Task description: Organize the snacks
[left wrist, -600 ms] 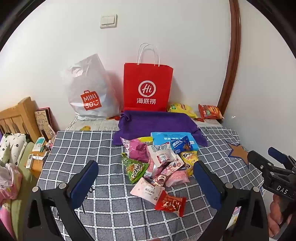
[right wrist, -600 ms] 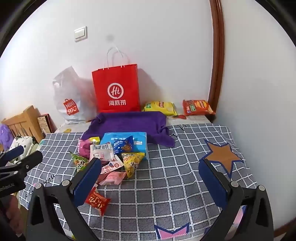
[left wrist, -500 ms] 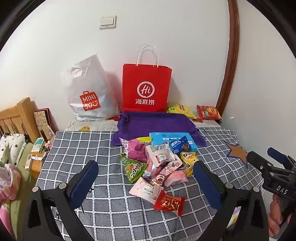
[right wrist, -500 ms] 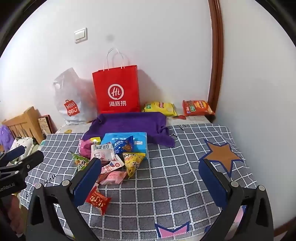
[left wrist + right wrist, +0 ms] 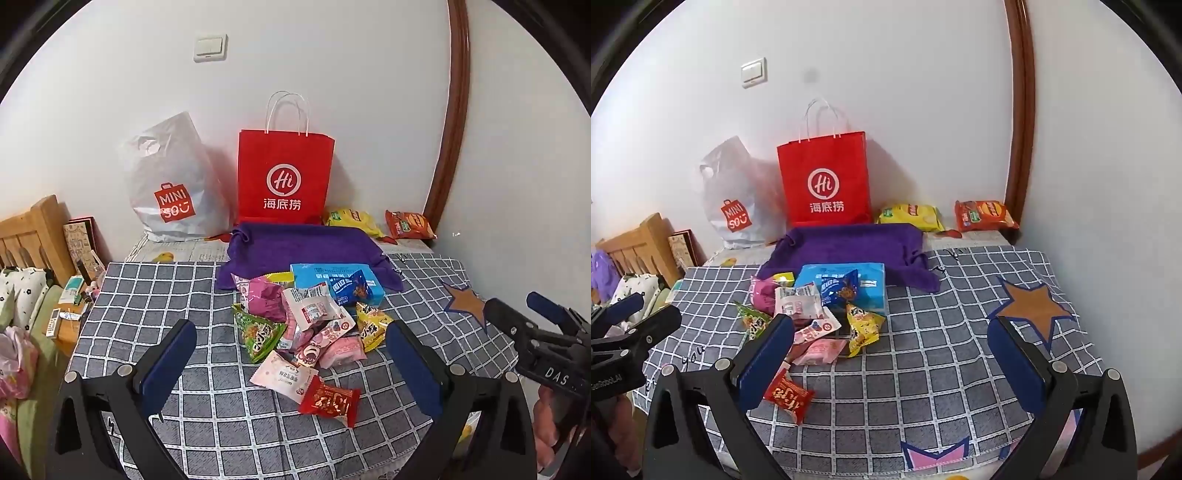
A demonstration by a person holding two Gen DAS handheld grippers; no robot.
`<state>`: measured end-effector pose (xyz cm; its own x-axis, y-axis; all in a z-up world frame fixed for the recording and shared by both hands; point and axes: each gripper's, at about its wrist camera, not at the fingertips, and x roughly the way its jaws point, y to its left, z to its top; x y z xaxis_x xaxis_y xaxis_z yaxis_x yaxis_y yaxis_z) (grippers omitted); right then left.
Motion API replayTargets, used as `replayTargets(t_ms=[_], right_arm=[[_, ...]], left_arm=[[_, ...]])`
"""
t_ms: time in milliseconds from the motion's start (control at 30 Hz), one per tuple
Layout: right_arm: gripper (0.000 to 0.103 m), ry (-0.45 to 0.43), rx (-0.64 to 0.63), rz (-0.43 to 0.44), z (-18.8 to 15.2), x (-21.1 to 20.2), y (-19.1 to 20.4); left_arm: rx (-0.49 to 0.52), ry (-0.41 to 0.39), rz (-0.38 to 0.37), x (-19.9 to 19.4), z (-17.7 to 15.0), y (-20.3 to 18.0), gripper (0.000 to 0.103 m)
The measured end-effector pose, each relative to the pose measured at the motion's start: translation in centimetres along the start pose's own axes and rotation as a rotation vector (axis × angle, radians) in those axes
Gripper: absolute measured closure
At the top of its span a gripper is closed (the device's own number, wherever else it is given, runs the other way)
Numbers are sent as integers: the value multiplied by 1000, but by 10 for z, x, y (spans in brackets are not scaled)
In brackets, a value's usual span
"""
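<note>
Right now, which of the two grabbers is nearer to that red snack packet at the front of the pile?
Left. The left gripper has the red packet just ahead between its open fingers; the right gripper is off to its right, the packet beside its left finger.

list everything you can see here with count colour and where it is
red paper carrier bag: 1, red, upright against back wall
plastic Miniso bag: 1, grey-white, left of red bag
purple towel: 1, purple, before red bag
blue flat box: 1, light blue, on towel's front edge
small snack packets: about ten, pink, green, yellow, red, blue, piled mid-table
yellow chip bag: 1, back right
orange chip bag: 1, right of yellow one
checked tablecloth: 1, grey-white, covers table
left tongs: open, above pile
right tongs: open, right of pile
</note>
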<state>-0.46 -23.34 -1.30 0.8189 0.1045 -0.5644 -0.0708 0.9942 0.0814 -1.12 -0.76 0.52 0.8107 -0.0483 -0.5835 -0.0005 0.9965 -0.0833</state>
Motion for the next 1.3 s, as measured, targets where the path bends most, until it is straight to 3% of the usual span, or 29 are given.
replayTargets(t_ms=[1300], right_arm=[[0, -42, 1, 14, -4, -11, 7]], left_arm=[[7, -25, -2, -9, -7, -1, 1]])
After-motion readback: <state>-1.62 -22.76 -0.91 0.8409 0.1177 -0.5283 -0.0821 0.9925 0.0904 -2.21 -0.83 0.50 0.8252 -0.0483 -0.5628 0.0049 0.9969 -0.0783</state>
